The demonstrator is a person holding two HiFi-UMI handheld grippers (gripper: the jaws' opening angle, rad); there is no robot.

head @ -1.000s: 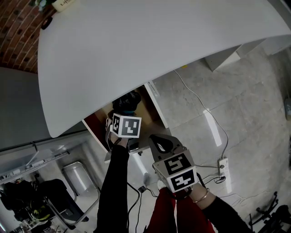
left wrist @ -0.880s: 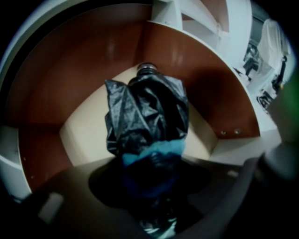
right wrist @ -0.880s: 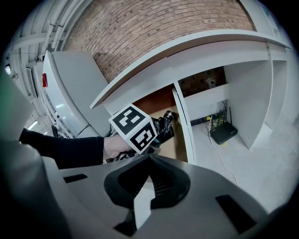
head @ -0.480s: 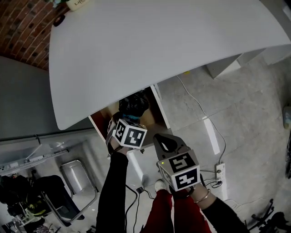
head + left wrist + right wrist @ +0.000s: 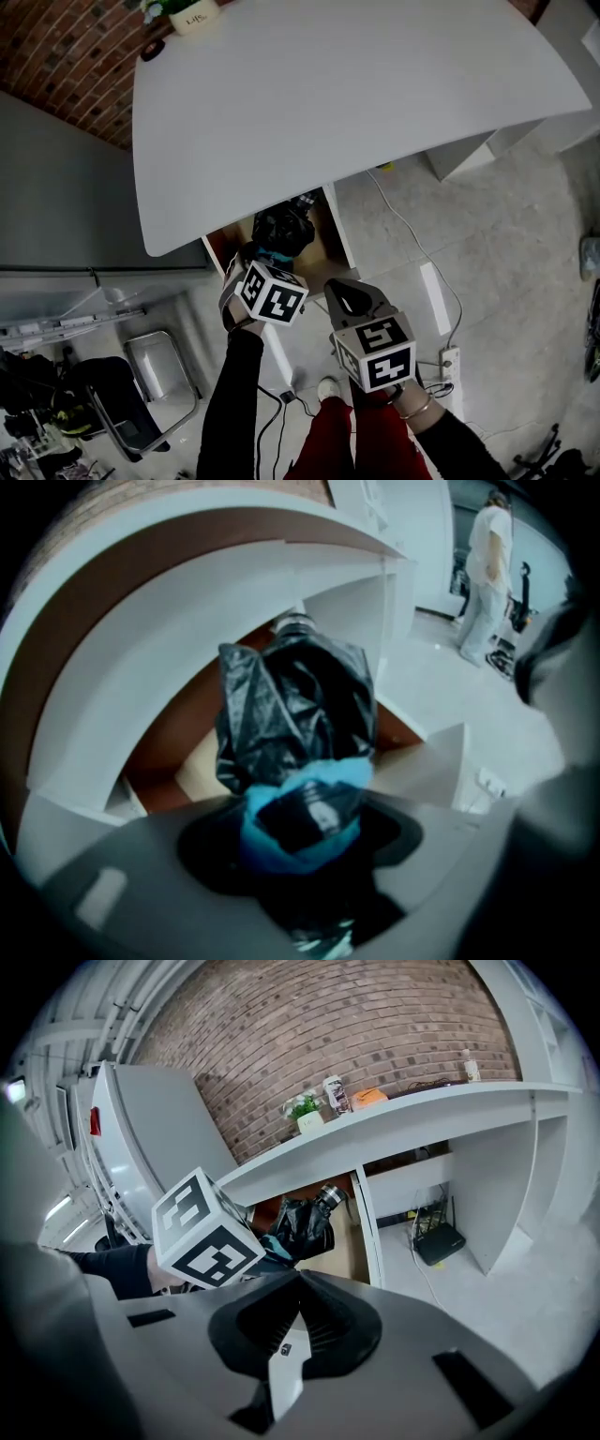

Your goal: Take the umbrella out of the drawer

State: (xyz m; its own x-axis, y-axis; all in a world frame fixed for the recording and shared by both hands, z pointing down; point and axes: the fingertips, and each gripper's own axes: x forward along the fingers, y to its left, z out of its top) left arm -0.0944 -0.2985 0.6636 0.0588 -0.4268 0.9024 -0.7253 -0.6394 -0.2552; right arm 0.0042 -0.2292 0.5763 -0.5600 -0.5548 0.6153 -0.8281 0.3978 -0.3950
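A folded black umbrella [image 5: 281, 230] hangs over the open wooden drawer [image 5: 338, 246] under the white desk [image 5: 356, 103]. My left gripper [image 5: 267, 255] is shut on its near end, blue pads pressed round the black fabric. Its jaws have just been closing a little with the umbrella between them. In the left gripper view the umbrella [image 5: 295, 714] points away from the left gripper [image 5: 300, 822] towards the drawer. My right gripper [image 5: 342, 298] hovers beside it, nearer me, shut on nothing. From the right gripper [image 5: 300, 1274] I see the umbrella [image 5: 302, 1222] in front of the drawer [image 5: 354, 1241].
A plant pot [image 5: 192, 14] stands on the desk's far edge by the brick wall. A power strip [image 5: 450, 356] and cable lie on the floor to the right. A metal-framed chair [image 5: 159, 375] sits lower left. A person [image 5: 487, 564] stands far off. A router [image 5: 439, 1241] lies under the desk.
My left gripper has risen with the umbrella, lifting it up from the drawer. The right gripper has risen a little too.
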